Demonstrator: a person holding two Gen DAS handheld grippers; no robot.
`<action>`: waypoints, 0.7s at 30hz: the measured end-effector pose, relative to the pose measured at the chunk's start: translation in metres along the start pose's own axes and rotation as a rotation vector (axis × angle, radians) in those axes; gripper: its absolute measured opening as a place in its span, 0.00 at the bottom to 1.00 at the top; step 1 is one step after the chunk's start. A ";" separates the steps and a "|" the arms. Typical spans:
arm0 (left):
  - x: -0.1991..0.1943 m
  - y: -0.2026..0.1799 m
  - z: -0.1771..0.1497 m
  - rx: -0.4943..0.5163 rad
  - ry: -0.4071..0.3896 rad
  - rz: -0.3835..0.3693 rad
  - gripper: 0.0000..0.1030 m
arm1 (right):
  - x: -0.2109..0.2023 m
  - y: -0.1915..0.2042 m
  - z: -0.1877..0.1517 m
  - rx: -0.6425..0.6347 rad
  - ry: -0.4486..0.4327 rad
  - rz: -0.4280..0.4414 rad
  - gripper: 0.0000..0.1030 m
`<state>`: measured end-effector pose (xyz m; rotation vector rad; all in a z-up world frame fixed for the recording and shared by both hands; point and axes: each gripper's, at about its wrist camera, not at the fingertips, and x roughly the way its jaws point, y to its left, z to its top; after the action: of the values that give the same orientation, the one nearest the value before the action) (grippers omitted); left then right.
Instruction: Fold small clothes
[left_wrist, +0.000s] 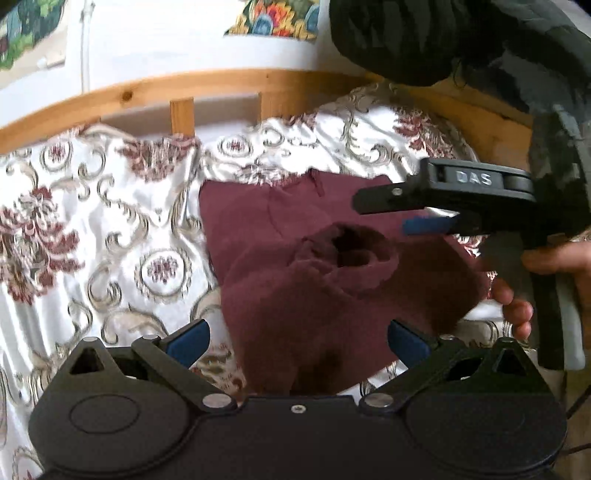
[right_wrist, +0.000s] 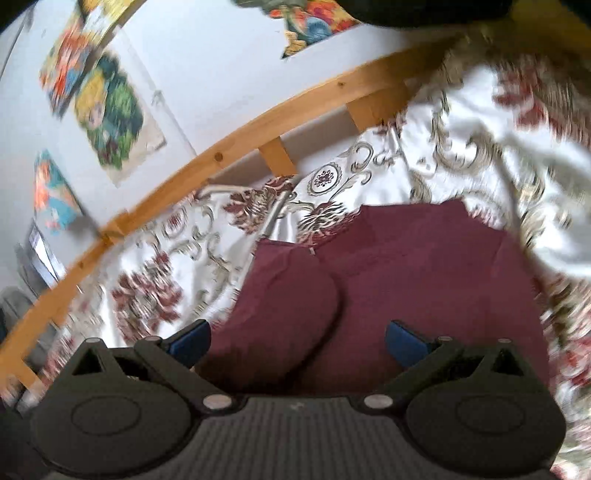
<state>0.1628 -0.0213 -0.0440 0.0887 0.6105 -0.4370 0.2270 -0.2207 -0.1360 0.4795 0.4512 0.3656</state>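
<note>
Under blurred, seemingly open right tongs (right_wrist: 297, 341), maroon garment (right_wrist: 388, 280) on bedspread (right_wrist: 480, 155).

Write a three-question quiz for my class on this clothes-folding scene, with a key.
1. True or false: the left gripper is shut on the maroon garment.
2. What does the garment lie on?
A. a bare wooden floor
B. a patterned bedspread
C. a plastic tray
3. Fill the gap: in the left wrist view, the right gripper comes in from the ___ side of the picture.

Key
1. False: both its fingers stand wide apart, either side of the cloth.
2. B.
3. Right; a hand holds its handle there.
</note>
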 end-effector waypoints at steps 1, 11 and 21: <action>0.000 -0.001 0.000 0.011 -0.014 0.001 0.99 | 0.003 -0.005 0.000 0.041 -0.002 0.013 0.99; 0.003 -0.004 -0.003 0.017 -0.046 -0.011 0.74 | 0.030 -0.026 -0.002 0.159 -0.004 -0.035 0.74; 0.001 -0.006 -0.005 0.050 -0.053 -0.040 0.40 | 0.052 -0.026 -0.013 0.198 0.068 -0.016 0.22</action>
<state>0.1585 -0.0259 -0.0479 0.1123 0.5501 -0.4919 0.2696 -0.2151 -0.1768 0.6568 0.5597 0.3235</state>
